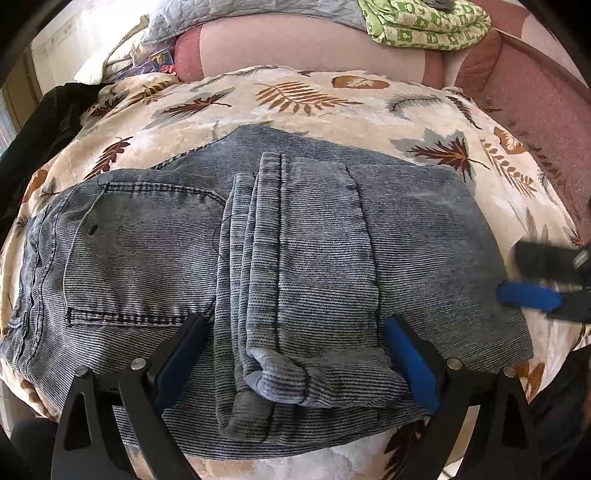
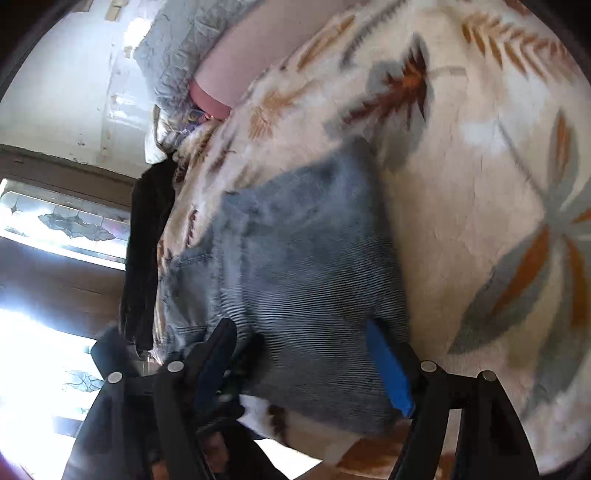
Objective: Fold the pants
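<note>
Grey-blue corduroy pants [image 1: 314, 258] lie folded on a leaf-print blanket [image 1: 295, 96], with the leg ends laid over the seat part and the back pocket at the left. My left gripper [image 1: 295, 354] is open, its blue-padded fingers [image 1: 413, 365] on either side of the folded leg hems at the near edge. My right gripper [image 2: 303, 354] is open at the right side of the pants [image 2: 306, 266], tilted, and it shows in the left wrist view [image 1: 532, 295] beside the right edge of the fold.
The blanket [image 2: 480, 184] covers a pink sofa [image 1: 295, 48]. A green patterned cloth [image 1: 424, 22] and grey quilt [image 1: 236, 11] lie on the backrest. A black garment [image 1: 40, 129] lies at the left. A bright window [image 2: 55, 221] is at the left.
</note>
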`<state>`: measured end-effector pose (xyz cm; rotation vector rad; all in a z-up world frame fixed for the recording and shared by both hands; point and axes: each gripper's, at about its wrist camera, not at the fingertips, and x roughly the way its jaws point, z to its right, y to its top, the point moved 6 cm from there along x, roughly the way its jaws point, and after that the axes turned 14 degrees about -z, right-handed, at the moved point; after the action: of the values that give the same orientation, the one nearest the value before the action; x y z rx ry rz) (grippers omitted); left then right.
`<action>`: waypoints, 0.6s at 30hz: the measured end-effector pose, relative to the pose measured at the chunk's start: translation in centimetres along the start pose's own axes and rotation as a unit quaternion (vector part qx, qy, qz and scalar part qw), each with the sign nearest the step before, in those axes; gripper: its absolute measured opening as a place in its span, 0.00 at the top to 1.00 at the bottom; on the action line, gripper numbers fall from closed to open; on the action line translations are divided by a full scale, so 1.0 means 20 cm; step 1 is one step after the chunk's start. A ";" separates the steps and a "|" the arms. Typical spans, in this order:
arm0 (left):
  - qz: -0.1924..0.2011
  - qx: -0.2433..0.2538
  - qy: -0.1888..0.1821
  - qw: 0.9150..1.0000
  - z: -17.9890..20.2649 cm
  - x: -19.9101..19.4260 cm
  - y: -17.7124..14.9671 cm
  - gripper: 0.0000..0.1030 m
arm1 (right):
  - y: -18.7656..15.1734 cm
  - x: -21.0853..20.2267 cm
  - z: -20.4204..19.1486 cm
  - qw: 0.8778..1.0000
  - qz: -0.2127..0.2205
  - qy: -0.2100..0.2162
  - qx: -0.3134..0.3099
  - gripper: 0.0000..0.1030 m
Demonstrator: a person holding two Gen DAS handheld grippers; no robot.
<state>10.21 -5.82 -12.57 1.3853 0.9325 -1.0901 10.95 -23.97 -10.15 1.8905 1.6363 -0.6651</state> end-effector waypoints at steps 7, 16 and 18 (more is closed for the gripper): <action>0.000 -0.003 0.004 1.000 0.01 0.00 0.00 0.06 | -0.13 0.10 0.08 1.000 -0.006 -0.005 -0.014 0.24; 0.004 -0.005 0.003 1.000 0.00 0.00 0.00 0.05 | -0.18 0.08 0.06 0.999 -0.019 -0.017 -0.027 0.25; 0.006 0.000 0.006 1.000 0.01 0.00 0.00 0.05 | -0.19 0.07 0.07 1.000 0.001 -0.003 -0.031 0.25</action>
<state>10.21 -5.93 -12.57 1.3966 0.9318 -1.0739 7.35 -23.52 -12.32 1.8441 1.6320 -0.6133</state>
